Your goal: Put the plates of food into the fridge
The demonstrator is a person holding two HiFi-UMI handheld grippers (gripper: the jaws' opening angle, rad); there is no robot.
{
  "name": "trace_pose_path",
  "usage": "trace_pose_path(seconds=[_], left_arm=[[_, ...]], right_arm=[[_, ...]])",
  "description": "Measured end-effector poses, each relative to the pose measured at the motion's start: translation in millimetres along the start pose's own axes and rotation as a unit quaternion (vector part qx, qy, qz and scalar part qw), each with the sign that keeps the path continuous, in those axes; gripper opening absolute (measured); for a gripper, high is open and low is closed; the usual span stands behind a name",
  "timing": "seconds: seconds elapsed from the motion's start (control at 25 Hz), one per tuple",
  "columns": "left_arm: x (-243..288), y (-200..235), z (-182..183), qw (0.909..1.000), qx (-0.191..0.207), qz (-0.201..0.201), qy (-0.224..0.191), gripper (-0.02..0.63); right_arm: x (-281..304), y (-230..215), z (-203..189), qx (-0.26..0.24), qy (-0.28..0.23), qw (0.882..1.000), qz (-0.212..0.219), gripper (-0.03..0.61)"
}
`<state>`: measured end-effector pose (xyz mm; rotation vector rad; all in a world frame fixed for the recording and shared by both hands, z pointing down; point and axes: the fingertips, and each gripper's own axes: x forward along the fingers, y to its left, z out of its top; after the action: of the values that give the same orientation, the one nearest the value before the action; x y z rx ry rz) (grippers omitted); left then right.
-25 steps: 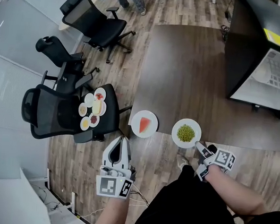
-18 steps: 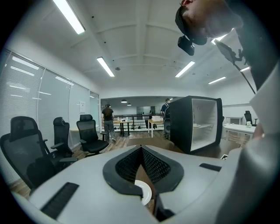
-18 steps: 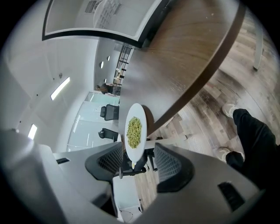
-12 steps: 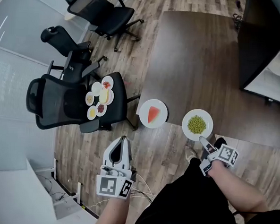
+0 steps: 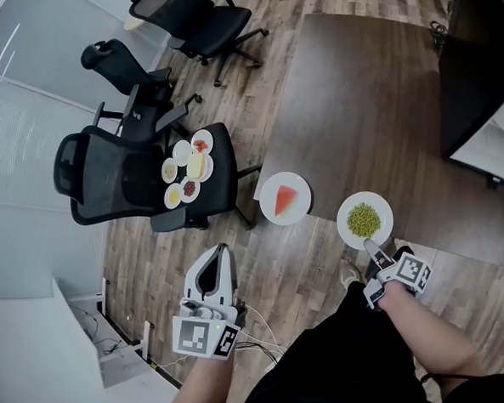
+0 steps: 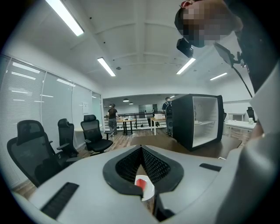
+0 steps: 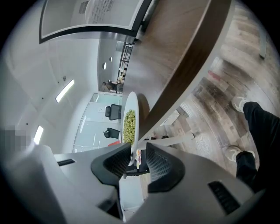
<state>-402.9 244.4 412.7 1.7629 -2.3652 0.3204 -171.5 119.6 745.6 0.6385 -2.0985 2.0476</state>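
Observation:
A white plate of green peas (image 5: 364,220) sits at the near edge of the dark table (image 5: 361,92). My right gripper (image 5: 373,246) is at its near rim. In the right gripper view the rim of the pea plate (image 7: 130,124) stands between the jaws of the right gripper (image 7: 139,151), which have just been closing. A gap still shows beside the rim. A plate with a watermelon slice (image 5: 284,197) lies to the left of it. My left gripper (image 5: 222,250) hangs over the floor short of the table, its jaws meeting at the tips around nothing. The black fridge (image 6: 194,120) stands open.
A black office chair (image 5: 125,184) left of the table carries several small plates of food (image 5: 188,180) on its seat. More chairs (image 5: 191,18) stand further back on the wood floor. The fridge (image 5: 490,75) fills the table's far right. People stand far off in the room (image 6: 113,118).
The head view has shifted, so the table and plates lie further right in the picture. The right gripper stays at the pea plate's near rim. The left gripper looks the same.

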Motion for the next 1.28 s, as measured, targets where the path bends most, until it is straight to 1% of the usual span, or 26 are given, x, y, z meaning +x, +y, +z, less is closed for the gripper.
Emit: trace_pose_path(seconds=[0.04,0.12,0.2,0.36,0.56,0.72,0.76,1.0,1.12,1.28], left_arm=[[-1.4,1.0,0.2,1.0,0.001,0.002,0.001,0.006],[-3.3,2.9,0.2,1.0,-0.001,0.006,0.002,0.006],[-3.9,3.2,1.3,1.0,-0.005,0.007,0.001,0.006],[-2.2,-1.6,6.6,1.0,-0.003,-0.001,-0.004,0.006],[4.5,-4.0,12.7,0.9999,0.0,-0.009,-0.01,0.006],[12.9,-10.6,19.7,0.9996,0.003,-0.021,-0.018,0.006],[14.9,-12.3,21.8,0.9995,0.004,-0.024,-0.021,0.006],[28.6,-24.1,31.0,0.9986,-0.003,-0.041,-0.032,0.006],[39.0,-32.9,35.9,0.9979,-0.011,-0.051,-0.037,0.006],[52.1,-44.5,47.6,0.9969,-0.011,-0.062,-0.047,0.006]], right_arm=[[-0.9,0.9,0.1,-0.006,-0.001,1.0,-0.002,0.104],[-1.4,5.5,-0.6,-0.002,-0.003,1.0,0.002,0.043],[-0.4,7.7,1.0,0.001,-0.006,1.0,0.009,0.038],[-3.0,11.1,7.2,-0.011,-0.009,1.0,0.015,0.02],[-3.9,24.6,9.4,-0.004,-0.009,0.999,0.043,0.018],[-4.5,50.2,18.8,0.016,-0.025,0.995,0.1,0.018],[-6.1,56.1,21.6,0.021,-0.029,0.993,0.109,0.018],[-22.7,73.5,42.7,0.032,-0.046,0.992,0.115,0.018],[-33.8,82.5,61.3,0.033,-0.06,0.99,0.121,0.018],[-53.4,96.3,83.8,0.035,-0.079,0.987,0.133,0.018]])
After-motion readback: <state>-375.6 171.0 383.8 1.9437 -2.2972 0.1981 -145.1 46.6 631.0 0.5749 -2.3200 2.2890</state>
